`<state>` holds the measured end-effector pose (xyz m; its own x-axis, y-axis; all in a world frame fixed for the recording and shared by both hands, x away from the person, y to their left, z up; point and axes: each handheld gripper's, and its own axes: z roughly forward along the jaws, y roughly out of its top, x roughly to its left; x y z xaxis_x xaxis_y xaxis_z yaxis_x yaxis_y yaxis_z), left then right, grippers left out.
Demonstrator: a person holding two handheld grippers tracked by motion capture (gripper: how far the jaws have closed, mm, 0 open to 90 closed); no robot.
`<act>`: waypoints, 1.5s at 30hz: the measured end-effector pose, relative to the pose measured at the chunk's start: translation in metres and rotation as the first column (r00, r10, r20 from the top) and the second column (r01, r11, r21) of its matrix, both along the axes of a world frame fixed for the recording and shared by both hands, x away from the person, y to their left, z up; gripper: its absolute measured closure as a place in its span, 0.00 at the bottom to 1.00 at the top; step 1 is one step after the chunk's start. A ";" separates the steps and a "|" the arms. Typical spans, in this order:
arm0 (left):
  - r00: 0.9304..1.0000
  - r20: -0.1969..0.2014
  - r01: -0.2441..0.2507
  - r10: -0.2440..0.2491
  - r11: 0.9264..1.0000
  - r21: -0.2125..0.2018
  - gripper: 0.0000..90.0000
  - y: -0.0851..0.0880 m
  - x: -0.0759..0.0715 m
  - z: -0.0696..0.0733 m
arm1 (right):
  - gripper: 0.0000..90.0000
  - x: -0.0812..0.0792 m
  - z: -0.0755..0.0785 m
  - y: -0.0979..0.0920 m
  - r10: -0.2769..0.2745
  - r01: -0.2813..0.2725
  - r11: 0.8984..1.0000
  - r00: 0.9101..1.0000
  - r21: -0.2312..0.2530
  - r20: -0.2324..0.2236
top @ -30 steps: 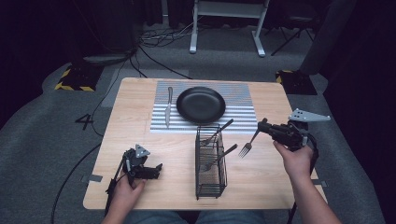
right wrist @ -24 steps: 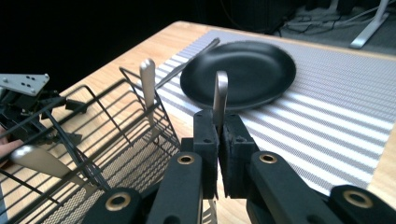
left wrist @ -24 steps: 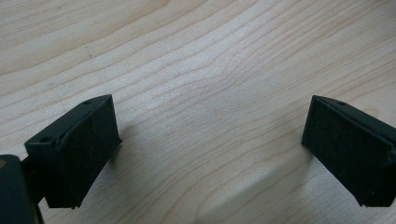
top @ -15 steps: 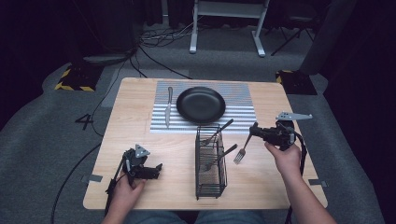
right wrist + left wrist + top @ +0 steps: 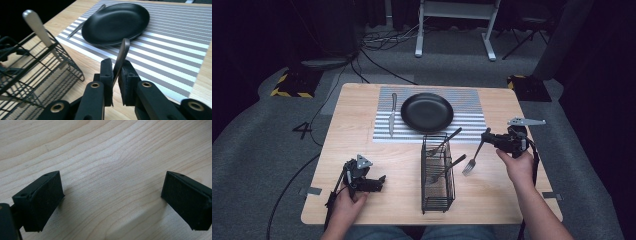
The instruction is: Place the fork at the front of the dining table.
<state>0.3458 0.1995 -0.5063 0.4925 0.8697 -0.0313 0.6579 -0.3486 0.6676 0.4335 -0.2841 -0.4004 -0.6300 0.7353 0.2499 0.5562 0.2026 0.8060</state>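
- One silver metal fork [image 5: 474,155] is the thing in hand. It hangs at a slant just right of the black wire cutlery basket [image 5: 437,200], with its tines low over the table [image 5: 362,125] and its handle end up between the fingers [image 5: 107,72] of the right gripper [image 5: 488,136].
- In the right gripper view the fork's handle [image 5: 122,50] rises from between the two pads. The fingers have just been opening a little, yet the handle sits between them and they look to be grasping it, though loosely.
- Holding it by the far end of the handle leaves the tines free to meet the table first, which suits setting it down rather than carrying it on.
- Two more utensils lean in the basket, an upper utensil [image 5: 444,142] and a lower utensil [image 5: 451,165], their handles tilted toward the right hand for an easy reach.
- Beyond the basket, the round black plate [image 5: 427,111] sits on the grey-and-white striped placemat [image 5: 472,125], and a silver table knife [image 5: 392,112] lies along the plate's left side as a place setting would have it.
- The mat to the right of the plate is bare, so I judge that is where the fork belongs.
- The left gripper [image 5: 379,180] rests near the front left of the table, well apart from the work. Its fingers [image 5: 45,200] are released wide over bare wood, likely just waiting.
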 end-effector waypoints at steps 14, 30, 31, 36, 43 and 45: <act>1.000 -0.001 -0.002 0.002 1.000 -0.002 0.04 0.000 0.000 0.000 | 0.83 0.012 -0.027 -0.019 -0.070 0.071 0.997 0.995 0.008 -0.070; 1.000 0.000 0.000 0.000 1.000 0.001 0.04 0.000 0.000 0.000 | 0.77 0.021 -0.056 -0.032 -0.114 0.119 0.993 0.981 0.018 -0.158; 1.000 -0.001 -0.002 0.002 1.000 -0.001 0.04 0.000 0.000 0.000 | 0.77 0.023 -0.058 -0.033 -0.113 0.119 0.993 0.979 0.023 -0.168; 1.000 0.001 -0.001 0.001 1.000 0.001 0.04 0.000 0.000 0.000 | 0.75 0.025 -0.066 -0.037 -0.122 0.131 0.991 0.973 0.032 -0.196; 1.000 0.003 -0.001 0.001 1.000 0.003 0.05 0.000 0.000 0.000 | 0.71 0.027 -0.073 -0.041 -0.130 0.141 0.989 0.966 0.033 -0.223; 1.000 0.004 -0.002 0.002 1.000 0.003 0.05 0.000 0.000 0.000 | 0.69 0.027 -0.075 -0.042 -0.136 0.147 0.989 0.963 0.032 -0.232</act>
<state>0.3454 0.1992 -0.5063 0.4905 0.8710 -0.0269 0.6560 -0.3488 0.6693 0.4610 -0.3259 -0.4758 -0.4425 0.7963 0.4123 0.7468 0.0727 0.6611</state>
